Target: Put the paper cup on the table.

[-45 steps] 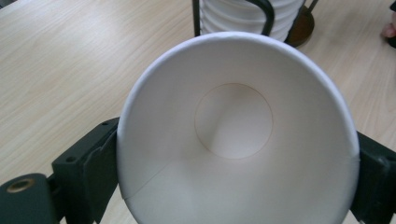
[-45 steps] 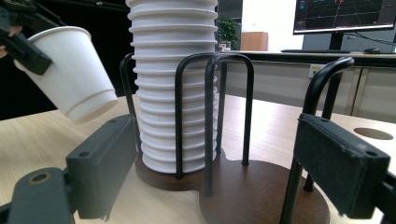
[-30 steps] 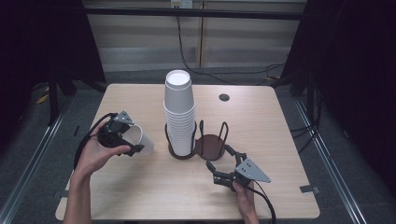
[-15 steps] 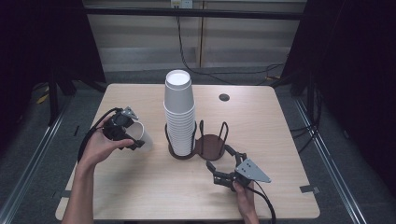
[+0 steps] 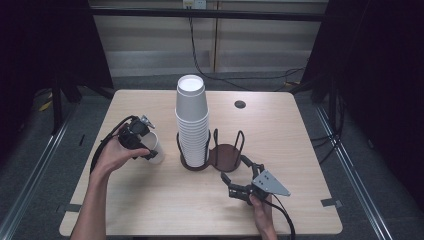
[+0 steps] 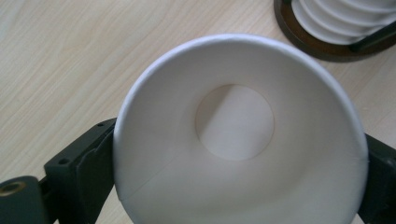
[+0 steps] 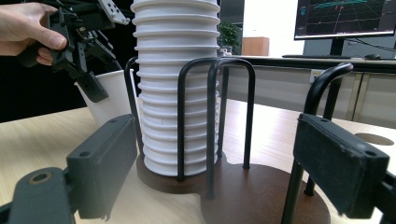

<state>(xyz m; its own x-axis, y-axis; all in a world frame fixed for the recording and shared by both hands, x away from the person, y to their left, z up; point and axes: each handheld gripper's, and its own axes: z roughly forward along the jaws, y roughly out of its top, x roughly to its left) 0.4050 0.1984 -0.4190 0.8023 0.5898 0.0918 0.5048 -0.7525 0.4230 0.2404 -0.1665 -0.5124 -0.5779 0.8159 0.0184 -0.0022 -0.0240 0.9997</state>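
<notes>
Landmark: the dark cup holder [image 5: 212,156] mid-tabletop [image 5: 150,200].

Left of the holder: left gripper [image 5: 145,145] was around a single white paper cup [image 5: 154,148], one jaw on each side of the cup wall. Jaws had just been opening, cup between them; can't tell whether the pads pressed on it or had let go. In the left gripper view the cup [image 6: 238,135] was mouth-up, inside empty, bare bottom visible. It sat upright just beside the holder's left ring, apart from the stack.

Holder, left ring: tall stack of nested white cups [image 5: 192,122], mouth-down, standing between the wire uprights. The right gripper view showed the stack [image 7: 175,84] seated on the wooden base, ribbed rims one above another.

Holder, right ring: nothing in it, brown base [image 5: 226,154] bare between its uprights.

Right of and nearer than the holder: right gripper [image 5: 235,177] was open, jaws wide apart, nothing between the pads, aimed at the holder's right ring and close to its base. Hand [image 5: 261,210] behind it.
</notes>
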